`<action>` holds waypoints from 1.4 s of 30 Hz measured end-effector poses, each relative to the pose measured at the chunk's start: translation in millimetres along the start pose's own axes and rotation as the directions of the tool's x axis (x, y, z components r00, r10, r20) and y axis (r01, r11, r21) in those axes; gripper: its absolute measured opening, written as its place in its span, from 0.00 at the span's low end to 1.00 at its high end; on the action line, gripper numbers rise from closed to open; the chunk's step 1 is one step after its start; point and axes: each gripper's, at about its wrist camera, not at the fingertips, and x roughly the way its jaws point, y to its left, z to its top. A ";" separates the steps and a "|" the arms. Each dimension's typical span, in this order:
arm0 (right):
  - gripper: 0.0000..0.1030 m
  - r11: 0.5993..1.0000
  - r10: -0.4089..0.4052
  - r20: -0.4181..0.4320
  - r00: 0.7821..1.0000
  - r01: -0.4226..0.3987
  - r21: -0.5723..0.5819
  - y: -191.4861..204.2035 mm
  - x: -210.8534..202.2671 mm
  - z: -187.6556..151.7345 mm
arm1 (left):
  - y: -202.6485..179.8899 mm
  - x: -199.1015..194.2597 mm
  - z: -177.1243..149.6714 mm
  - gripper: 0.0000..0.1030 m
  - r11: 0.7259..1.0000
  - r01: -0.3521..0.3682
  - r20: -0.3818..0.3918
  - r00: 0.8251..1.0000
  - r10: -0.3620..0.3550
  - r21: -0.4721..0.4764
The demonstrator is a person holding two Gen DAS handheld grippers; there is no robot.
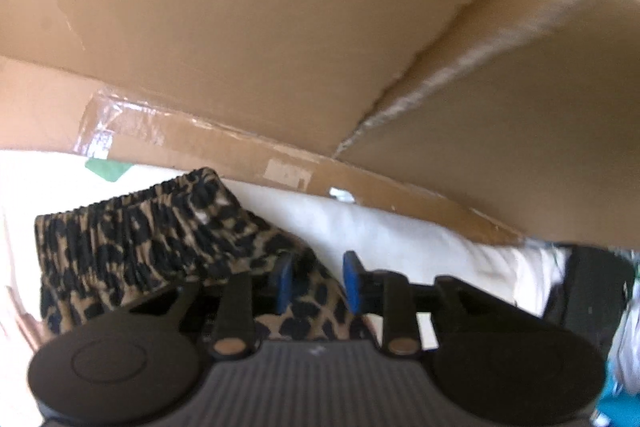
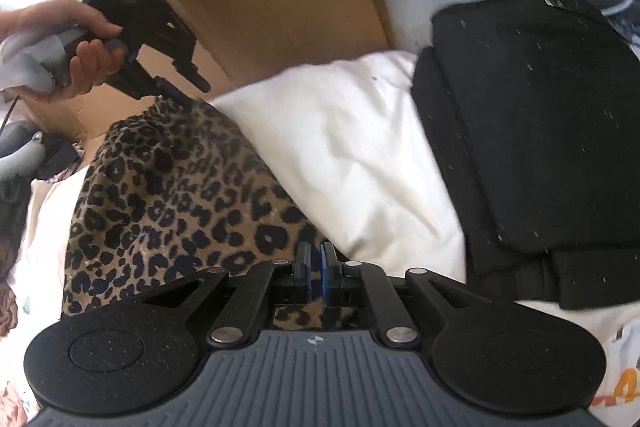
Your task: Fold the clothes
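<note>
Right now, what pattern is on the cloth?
Leopard spots, black on tan; the cloth shows best in the right wrist view.

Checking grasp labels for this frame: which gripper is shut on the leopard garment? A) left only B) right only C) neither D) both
B: the right gripper has its blue pads pressed together on the leopard garment's edge, while the left gripper stands open over the garment near its elastic band, pads apart with white bedding showing between them.

Cardboard box (image 1: 280, 27) close ahead
</note>
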 end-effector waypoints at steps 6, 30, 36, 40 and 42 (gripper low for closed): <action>0.04 0.999 0.036 -0.006 0.999 -0.036 0.005 6.5 4.7 -2.4 | -8.0 -9.2 -19.4 0.27 0.995 -0.021 -0.030 0.999 0.024 0.097; 0.08 0.999 -0.033 -0.064 0.997 0.034 0.008 3.8 18.5 -3.9 | -2.6 24.9 -22.8 0.26 0.987 -0.051 -0.014 0.998 0.053 0.151; 0.26 0.999 -0.004 -0.031 1.000 0.005 0.034 8.3 10.1 -2.8 | 2.5 -8.0 -33.1 0.26 0.984 -0.004 0.023 1.000 0.000 0.176; 0.26 1.000 0.015 -0.014 1.000 -0.015 0.003 21.6 4.7 -0.2 | 10.5 -25.1 -42.2 0.26 0.978 -0.002 0.038 0.999 -0.006 0.208; 0.26 0.999 0.032 0.001 0.999 -0.032 -0.008 28.6 0.3 -0.7 | 17.3 -35.4 -49.0 0.26 0.977 -0.010 0.043 0.999 0.001 0.215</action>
